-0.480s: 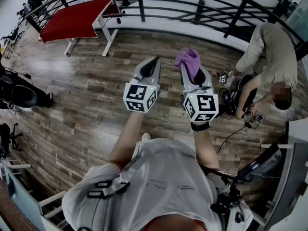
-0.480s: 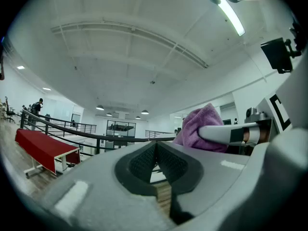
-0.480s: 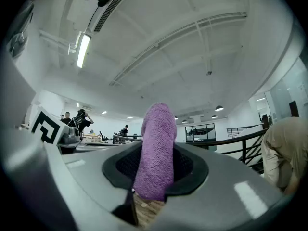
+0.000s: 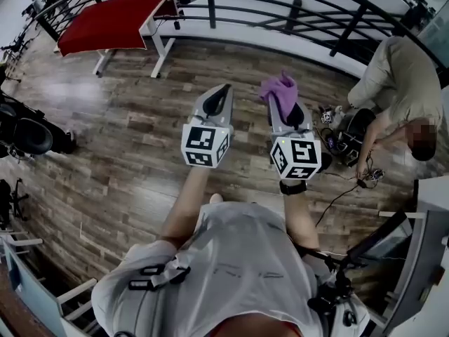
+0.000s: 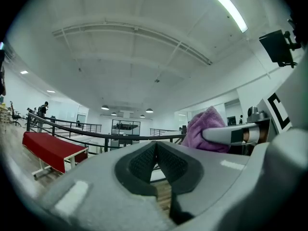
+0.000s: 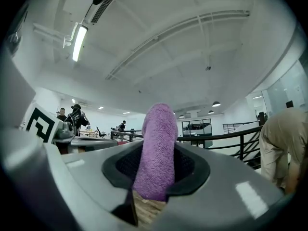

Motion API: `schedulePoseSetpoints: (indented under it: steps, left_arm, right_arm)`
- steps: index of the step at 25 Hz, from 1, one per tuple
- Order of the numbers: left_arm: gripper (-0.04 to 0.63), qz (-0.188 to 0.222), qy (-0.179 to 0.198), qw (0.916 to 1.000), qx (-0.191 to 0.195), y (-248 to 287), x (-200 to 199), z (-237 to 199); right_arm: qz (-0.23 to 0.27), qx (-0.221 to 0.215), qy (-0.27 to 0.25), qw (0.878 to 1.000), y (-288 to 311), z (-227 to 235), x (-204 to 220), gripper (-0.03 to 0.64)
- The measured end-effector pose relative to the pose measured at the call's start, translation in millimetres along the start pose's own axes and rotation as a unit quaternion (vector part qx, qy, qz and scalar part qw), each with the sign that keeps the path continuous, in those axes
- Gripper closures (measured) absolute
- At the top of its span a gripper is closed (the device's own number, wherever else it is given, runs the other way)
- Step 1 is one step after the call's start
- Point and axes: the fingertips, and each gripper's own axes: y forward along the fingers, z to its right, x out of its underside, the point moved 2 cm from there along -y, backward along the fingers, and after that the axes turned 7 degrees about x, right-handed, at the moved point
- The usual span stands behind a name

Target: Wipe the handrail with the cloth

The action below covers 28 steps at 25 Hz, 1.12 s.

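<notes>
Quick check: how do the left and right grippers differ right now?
The left gripper has its jaws shut on nothing, while the right gripper is shut on the purple cloth. The left gripper's tips show bare, whereas the right's are covered by cloth sticking up past them. Shared: both are held side by side above the wood floor, pointing toward the handrail, and neither touches it.

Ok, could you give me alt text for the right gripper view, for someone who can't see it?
A purple cloth stands upright, pinched between the jaws of the right gripper. Behind it a black handrail runs across a bright hall, and a person in beige bends over at the right edge.
</notes>
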Motion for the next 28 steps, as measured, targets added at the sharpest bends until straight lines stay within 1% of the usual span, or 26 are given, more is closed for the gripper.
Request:
schedulePoseSetpoints:
  steps: [6,11,15,18,21,25,28]
  left_arm:
    - [0.601,-0.017,0.003,0.9998,-0.002,-11.1,3.6,-20.6]
    - [0.603,-0.039,0.013,0.9991,0.008,-23.6,15.1,-33.1]
    - [0.603,-0.042,0.003,0.9991,0.003,-21.2,22.9,-51.3]
    - [0.603,-0.041,-0.015,0.999,-0.009,-8.8,28.0,-62.7]
    - [0.603,-0.04,-0.024,0.9988,-0.012,10.5,32.3,-68.5]
    - [0.603,-0.053,-0.019,0.9982,-0.02,53.1,47.2,-81.2]
    - [0.598,-0.063,-0.011,0.9978,-0.016,99.4,52.8,-89.3]
  right_arm:
    - [-0.02,0.015,-0.03,0.999,9.8,-24.4,9.7,0.503]
    - [-0.034,0.017,0.001,0.999,16.9,-43.8,21.7,0.503]
    - [-0.052,0.013,0.01,0.999,26.0,-52.5,34.5,0.503]
    - [-0.069,0.015,0.009,0.997,38.6,-44.4,42.2,0.503]
    - [-0.076,0.016,0.01,0.997,54.7,-29.1,47.5,0.503]
    - [-0.085,-0.006,0.027,0.996,95.6,-2.0,64.3,0.502]
    - [-0.085,-0.02,0.037,0.995,137.5,28.9,69.2,0.502]
